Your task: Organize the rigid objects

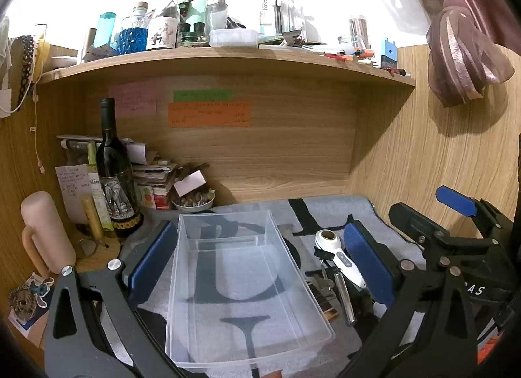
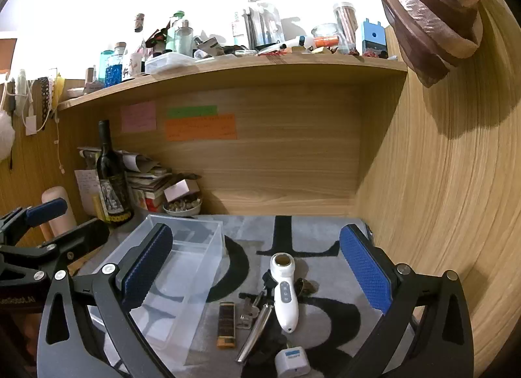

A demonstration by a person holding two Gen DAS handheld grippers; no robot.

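Clear bin (image 1: 241, 283) on the desk (image 2: 325, 234) toward its left edge, left tongs (image 1: 260, 264) wide around it, right tongs (image 2: 257, 277) wide over white device (image 2: 285, 293), keys (image 2: 247, 313), lighter (image 2: 226, 324).

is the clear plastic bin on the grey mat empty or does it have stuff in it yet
Empty. Through the clear rectangular plastic bin only the grey mat's black lettering shows; the white handheld device and other small items lie outside, beside it.

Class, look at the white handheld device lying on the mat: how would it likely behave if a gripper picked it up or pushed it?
The white handheld device looks like smooth hard plastic, so probably stiff and somewhat slippery. Its rounded body may roll or pivot if pushed. It lies partly over the keys, so nudging it could drag them.
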